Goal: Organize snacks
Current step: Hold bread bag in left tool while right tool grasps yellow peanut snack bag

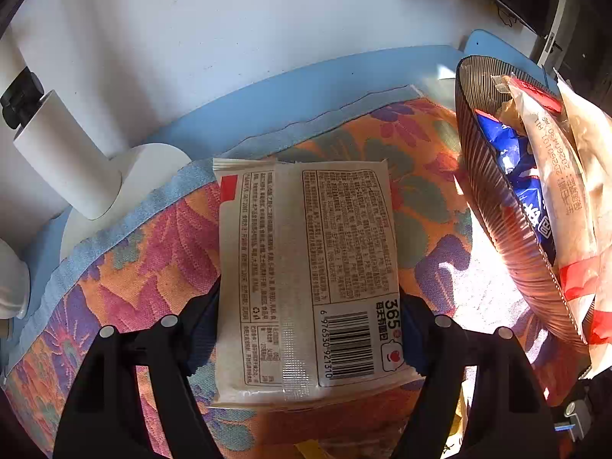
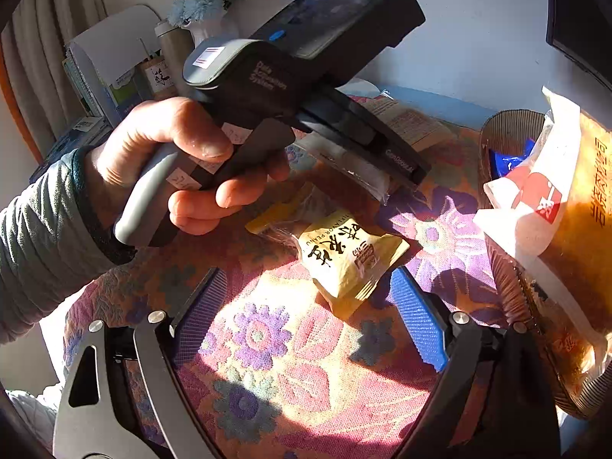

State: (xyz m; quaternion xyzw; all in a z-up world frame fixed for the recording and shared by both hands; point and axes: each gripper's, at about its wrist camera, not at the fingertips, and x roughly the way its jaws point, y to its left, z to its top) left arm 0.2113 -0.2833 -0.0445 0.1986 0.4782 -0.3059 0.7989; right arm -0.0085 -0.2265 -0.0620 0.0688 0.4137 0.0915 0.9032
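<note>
My left gripper (image 1: 308, 329) is shut on a white bread packet (image 1: 306, 267), printed side and barcode up, held just above the flowered cloth (image 1: 134, 267). A ribbed brown basket (image 1: 493, 199) at the right holds a blue packet (image 1: 512, 160) and pale bread packets (image 1: 562, 176). In the right wrist view my right gripper (image 2: 306, 313) is open and empty over the cloth, with a yellow peanut packet (image 2: 350, 258) just ahead of its fingertips. The left gripper (image 2: 397, 176) with its packet (image 2: 359, 168) shows beyond, and the basket (image 2: 508, 130) stands at the right.
A white lamp base (image 1: 126, 187) and white bottle (image 1: 65, 153) stand at the left on the blue tabletop (image 1: 344, 76). A yellow-labelled clear wrapper (image 2: 283, 214) lies behind the peanut packet. Books, a box and a flower vase (image 2: 206, 11) stand at the back left.
</note>
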